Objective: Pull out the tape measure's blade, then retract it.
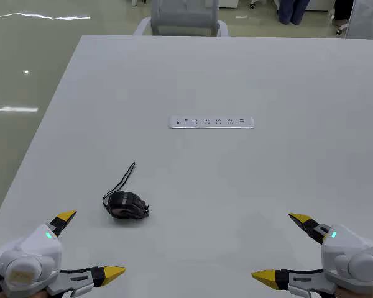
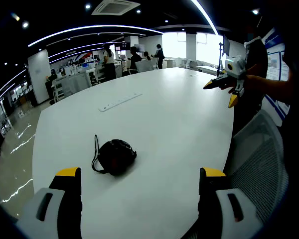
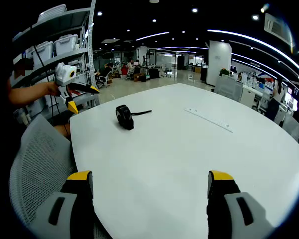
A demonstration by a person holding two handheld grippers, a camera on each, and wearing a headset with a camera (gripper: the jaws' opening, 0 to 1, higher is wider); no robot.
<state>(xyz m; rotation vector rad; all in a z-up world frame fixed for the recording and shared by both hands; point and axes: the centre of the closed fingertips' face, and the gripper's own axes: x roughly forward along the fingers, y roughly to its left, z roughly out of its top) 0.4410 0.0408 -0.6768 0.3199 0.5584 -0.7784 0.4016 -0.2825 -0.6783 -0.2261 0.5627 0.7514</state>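
Note:
A black tape measure [image 1: 126,205] with a thin wrist cord lies on the white table [image 1: 236,74], left of centre near the front edge; its blade is inside the case. It is also the dark lump [image 2: 115,156] ahead of the left jaws and sits off to the left in the right gripper view [image 3: 124,116]. My left gripper [image 1: 89,244] hovers open at the front left, just short of the tape measure, nothing between its yellow tips. My right gripper [image 1: 283,246] stands open at the front right, well away from it.
A white power strip [image 1: 211,122] lies flat at the table's middle. A grey chair [image 1: 184,17] stands at the far edge, and a mesh chair back [image 3: 37,164] is near the front edge. People stand far off in the office.

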